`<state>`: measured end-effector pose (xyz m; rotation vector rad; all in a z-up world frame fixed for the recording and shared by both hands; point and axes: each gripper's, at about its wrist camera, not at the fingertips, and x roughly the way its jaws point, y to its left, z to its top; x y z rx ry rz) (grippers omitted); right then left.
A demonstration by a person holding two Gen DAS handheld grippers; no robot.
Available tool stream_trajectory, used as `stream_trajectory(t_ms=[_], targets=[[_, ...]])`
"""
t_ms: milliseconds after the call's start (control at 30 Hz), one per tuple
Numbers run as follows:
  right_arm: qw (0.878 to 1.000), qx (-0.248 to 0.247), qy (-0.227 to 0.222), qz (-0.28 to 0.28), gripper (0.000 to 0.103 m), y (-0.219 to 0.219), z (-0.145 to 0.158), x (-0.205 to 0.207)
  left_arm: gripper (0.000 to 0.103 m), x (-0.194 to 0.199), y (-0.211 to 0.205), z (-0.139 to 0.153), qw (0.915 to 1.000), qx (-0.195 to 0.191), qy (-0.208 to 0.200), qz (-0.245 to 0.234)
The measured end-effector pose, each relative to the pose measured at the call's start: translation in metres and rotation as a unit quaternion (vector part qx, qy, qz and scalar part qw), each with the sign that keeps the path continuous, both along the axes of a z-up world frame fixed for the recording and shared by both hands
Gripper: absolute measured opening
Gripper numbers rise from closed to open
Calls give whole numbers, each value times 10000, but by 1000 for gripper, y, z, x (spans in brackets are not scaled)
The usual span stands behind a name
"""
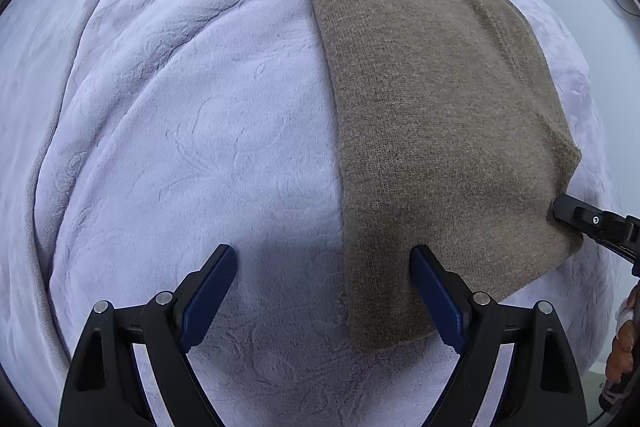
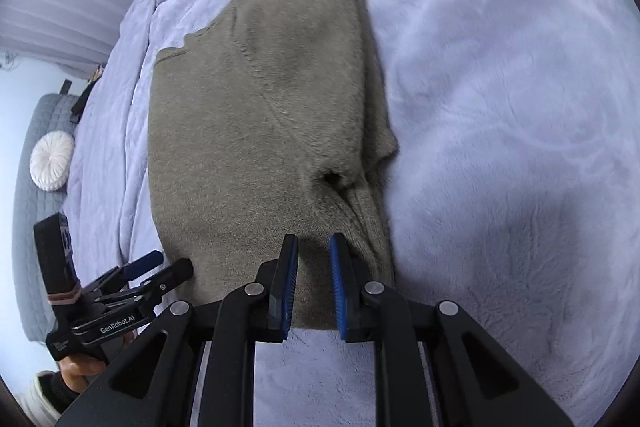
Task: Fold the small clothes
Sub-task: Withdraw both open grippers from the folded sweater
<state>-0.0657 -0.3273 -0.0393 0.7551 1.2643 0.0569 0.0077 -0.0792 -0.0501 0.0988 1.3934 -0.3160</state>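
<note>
Left tongs [image 1: 324, 259]: spread wide, empty, hovering over the near left edge of the garment; one blue pad above the blanket, the other above the knit.
Right tongs [image 2: 314, 247]: blue pads drawn near together with a narrow gap, nothing between them, poised above the garment's near edge beside a puckered fold.
Garment [image 1: 432, 99]: olive-brown knit, folded into a long panel, lying flat on the bed, its far end rounded.
Blanket [image 1: 180, 131]: pale lilac plush with embossed swirls, covering the bed.
Cushion [image 2: 52, 161]: round, white, on grey quilting, well apart to the left.
</note>
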Motion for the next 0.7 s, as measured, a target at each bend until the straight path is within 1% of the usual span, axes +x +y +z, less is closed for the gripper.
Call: stream_trajectory(t_ms=[33,67,167,233,267,333,400,433,533,600,633,700], targets=[[10000,21,-12,13,16,-1,2,0,89,0,0,0,10000,-1,-5,-4],[10000,45,-36,28,20,-1,4,-1,89,0,0,0,10000,-4,-7,-9],[9999,83,-69,63,20,-3,10,-5,89,2,1,0,10000,-8,14,-4],[9998,113,-132,39,22,-6,14,-7,89,3,1,0,10000,1,18,-10],[9998,125,-162,26,24,-7,16,-7,89,3,0,0,10000,11,13,-20],[9997,120,-228,7,35,-11,20,-7,89,4,-2,-1,10000,24,11,-32],[9997,-17,-259,-20,55,-14,24,-6,89,5,-4,-1,10000,24,23,-25],[9996,-58,-278,-32,57,-15,25,-6,89,5,-4,-1,10000,21,33,-18],[9996,-49,-282,-74,57,-20,24,-5,89,6,-3,-2,10000,13,90,23],[9996,-27,-253,-104,60,-22,23,-4,90,7,-4,-4,9999,22,111,43],[9996,-20,-240,-110,61,-22,21,-5,101,7,-5,-4,9999,89,92,35],[9997,-4,-225,-115,65,-23,20,-6,103,6,-5,-4,9999,156,50,-6]])
